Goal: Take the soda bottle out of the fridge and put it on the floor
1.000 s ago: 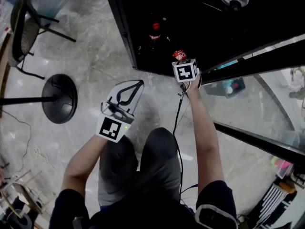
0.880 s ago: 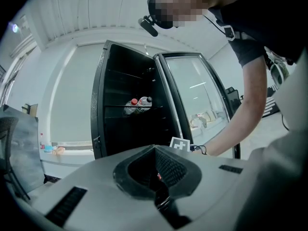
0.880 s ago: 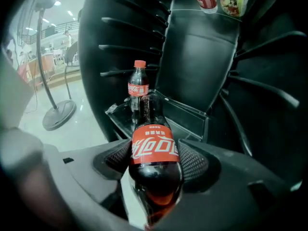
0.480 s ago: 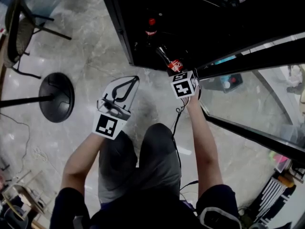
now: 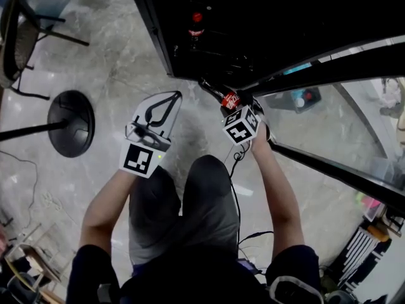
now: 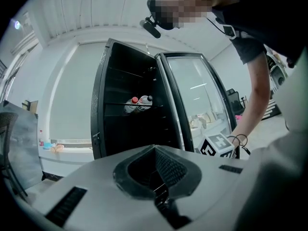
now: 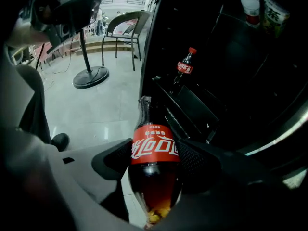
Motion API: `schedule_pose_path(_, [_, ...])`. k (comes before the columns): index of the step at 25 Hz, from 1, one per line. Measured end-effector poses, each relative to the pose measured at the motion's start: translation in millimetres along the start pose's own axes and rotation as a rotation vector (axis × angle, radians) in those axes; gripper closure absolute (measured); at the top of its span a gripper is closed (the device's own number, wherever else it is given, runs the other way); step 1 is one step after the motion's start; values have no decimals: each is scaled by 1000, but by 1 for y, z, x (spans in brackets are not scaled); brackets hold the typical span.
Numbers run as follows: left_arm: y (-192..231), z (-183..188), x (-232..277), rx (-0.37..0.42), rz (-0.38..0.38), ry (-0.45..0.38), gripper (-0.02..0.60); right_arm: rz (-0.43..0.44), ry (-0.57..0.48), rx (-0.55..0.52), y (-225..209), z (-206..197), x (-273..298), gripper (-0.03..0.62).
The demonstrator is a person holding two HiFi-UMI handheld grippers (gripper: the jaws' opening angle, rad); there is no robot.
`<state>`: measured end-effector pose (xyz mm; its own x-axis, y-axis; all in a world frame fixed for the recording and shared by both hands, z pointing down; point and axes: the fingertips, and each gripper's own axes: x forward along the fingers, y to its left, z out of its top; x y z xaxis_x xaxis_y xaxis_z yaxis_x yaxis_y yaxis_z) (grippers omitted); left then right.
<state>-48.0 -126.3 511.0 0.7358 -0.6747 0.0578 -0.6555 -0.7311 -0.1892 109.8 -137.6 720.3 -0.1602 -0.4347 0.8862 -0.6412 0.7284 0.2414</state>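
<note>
My right gripper (image 5: 229,101) is shut on a cola bottle (image 5: 218,94) with a red label, held tilted over the floor just outside the fridge's (image 5: 285,18) lower front edge. The right gripper view has the bottle (image 7: 154,150) clamped between the pads of the right gripper (image 7: 154,163), its neck pointing away toward the fridge (image 7: 231,81). A second cola bottle (image 7: 184,67) with a red cap stands on a low shelf inside, the same second bottle (image 5: 195,26) showing from above. My left gripper (image 5: 172,97) hangs shut and empty over the floor, left of the fridge.
The glass fridge door (image 5: 342,125) stands open at the right. A round black stand base (image 5: 71,122) and a chair (image 5: 19,37) are on the marble floor to the left. Several bottles (image 6: 139,101) lie on an upper shelf.
My right gripper has drawn the cola bottle back out of the fridge toward my body and tilted it. The left gripper has barely shifted.
</note>
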Motion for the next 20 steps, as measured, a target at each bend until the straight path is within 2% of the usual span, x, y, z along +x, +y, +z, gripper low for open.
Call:
schedule_pose_path(3, [-6, -1, 1, -29, 5, -10, 560, 23, 31, -29, 13, -15, 7, 275])
schedule_pose_path(8, [-13, -5, 4, 7, -17, 4, 560, 60, 74, -66, 33, -33, 25, 276])
schedule_pose_path(11, [-12, -6, 4, -26, 0, -4, 560, 84, 109, -118, 42, -45, 38, 276])
schedule_pose_path(14, [-12, -10, 6, 3, -5, 8, 560, 106, 140, -164, 50, -57, 50, 276])
schedule_pose_path(20, [-13, -14, 6, -24, 7, 8, 560, 131, 234, -241, 58, -90, 75, 276])
